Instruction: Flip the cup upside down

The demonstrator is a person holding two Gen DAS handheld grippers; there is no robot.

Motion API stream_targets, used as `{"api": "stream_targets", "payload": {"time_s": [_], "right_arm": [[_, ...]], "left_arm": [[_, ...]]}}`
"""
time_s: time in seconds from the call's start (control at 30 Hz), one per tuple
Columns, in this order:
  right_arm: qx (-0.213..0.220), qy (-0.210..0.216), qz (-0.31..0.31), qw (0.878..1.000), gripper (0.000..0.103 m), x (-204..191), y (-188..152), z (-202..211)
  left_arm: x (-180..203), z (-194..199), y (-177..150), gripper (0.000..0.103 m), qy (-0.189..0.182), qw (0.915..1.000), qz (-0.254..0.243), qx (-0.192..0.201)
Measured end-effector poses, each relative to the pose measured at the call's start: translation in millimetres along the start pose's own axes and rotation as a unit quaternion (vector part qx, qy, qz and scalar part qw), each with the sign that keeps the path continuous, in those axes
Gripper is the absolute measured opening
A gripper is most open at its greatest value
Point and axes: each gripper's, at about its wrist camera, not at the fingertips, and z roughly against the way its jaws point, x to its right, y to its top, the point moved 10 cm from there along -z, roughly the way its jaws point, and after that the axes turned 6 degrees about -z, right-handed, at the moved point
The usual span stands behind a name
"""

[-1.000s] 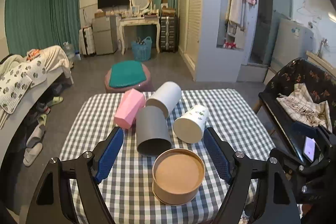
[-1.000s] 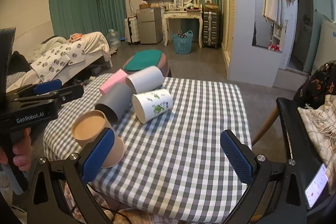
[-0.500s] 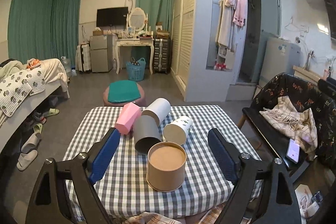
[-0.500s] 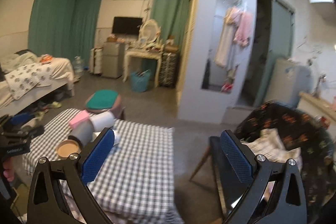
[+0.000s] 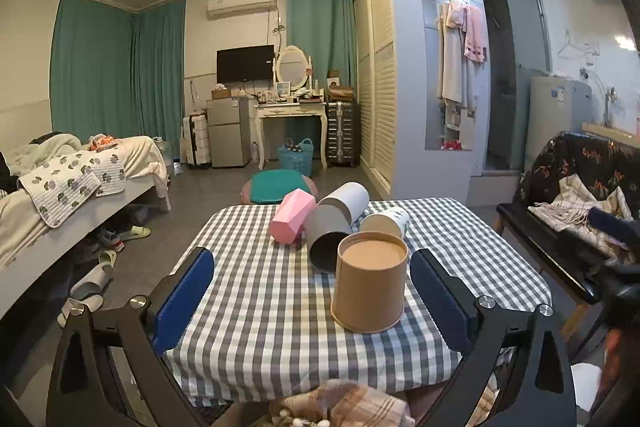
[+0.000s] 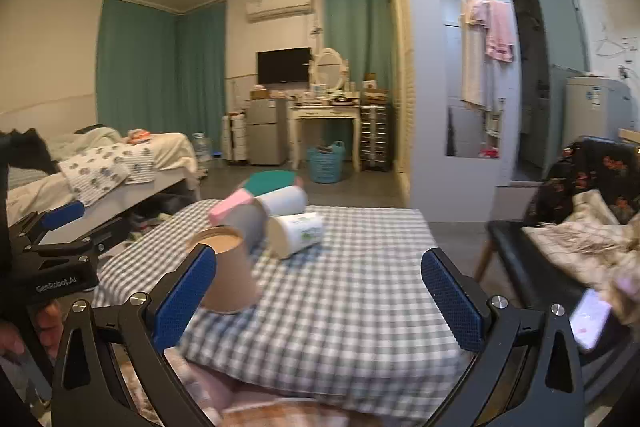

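Observation:
A brown paper cup (image 5: 370, 283) stands upside down, base up, near the front of the checked table (image 5: 260, 291); it also shows in the right wrist view (image 6: 228, 273). Behind it a grey cup (image 5: 326, 233), a white cup (image 5: 348, 199), a white printed cup (image 5: 386, 223) and a pink cup (image 5: 292, 215) lie on their sides. My left gripper (image 5: 312, 297) is open and empty, pulled back with the brown cup between its fingers' line of sight. My right gripper (image 6: 318, 301) is open and empty over the table's front right part.
A dark sofa with blankets (image 5: 580, 203) stands right of the table, a bed (image 5: 72, 187) to the left. A round stool with a green cushion (image 5: 276, 183) sits beyond the table's far edge. A phone (image 6: 590, 315) lies at the right.
Both grippers have drawn back and lowered from the table, so the cups look farther off. The right gripper swung away to the right, then back toward the table. The cups have not moved.

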Motion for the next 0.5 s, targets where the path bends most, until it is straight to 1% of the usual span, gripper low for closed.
{"api": "stream_targets", "payload": {"time_s": [0.13,0.2,0.3,0.5], "right_arm": [[-0.01,0.003,0.027,1.0,0.103,-29,-16,-19],[-0.007,-0.002,0.031,0.999,0.103,-35,-19,-22],[-0.023,0.009,0.021,0.999,0.103,-39,-28,-28],[-0.04,0.003,0.0,0.999,0.103,-27,-34,-37]], "left_arm": [[-8,1,-7,0.102,0.01,0.9999,-0.004,0.003],[-10,0,-13,0.102,0.008,1.0,0.0,-0.002],[-14,0,-17,0.102,0.006,0.9999,0.01,-0.004],[-16,-2,-26,0.102,0.008,0.9997,0.017,-0.013]]}}
